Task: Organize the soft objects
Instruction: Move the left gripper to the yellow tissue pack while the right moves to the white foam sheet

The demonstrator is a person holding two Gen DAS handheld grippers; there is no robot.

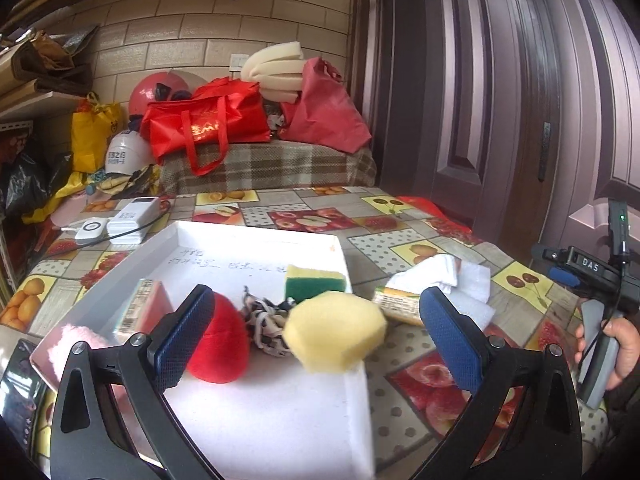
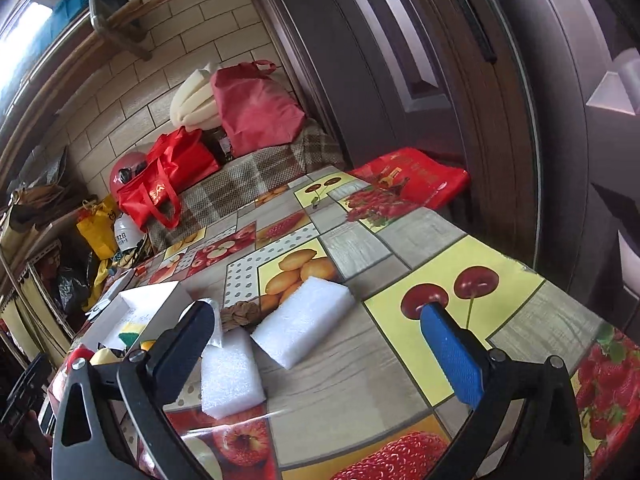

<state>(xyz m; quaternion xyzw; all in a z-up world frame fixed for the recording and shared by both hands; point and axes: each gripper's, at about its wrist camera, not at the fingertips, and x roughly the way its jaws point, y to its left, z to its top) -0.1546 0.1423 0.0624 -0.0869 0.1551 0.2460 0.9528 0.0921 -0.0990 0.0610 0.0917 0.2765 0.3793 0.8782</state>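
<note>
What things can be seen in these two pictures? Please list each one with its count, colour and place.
tray: one, white, on the table
yellow sponge: one, on the tray's right rim
scrub sponge: one, yellow and green, in the tray
plush toy: one, red, in the tray
scrunchie: one, black and white, in the tray
foam blocks: two, white, on the table beside the tray
tablecloth: one, fruit pattern, covers the table
red bags: several, behind the table
left gripper: one, black with blue pads, open over the tray
right gripper: one, same colours, open above the foam blocks
hand: one, holding the right gripper's handle
</note>
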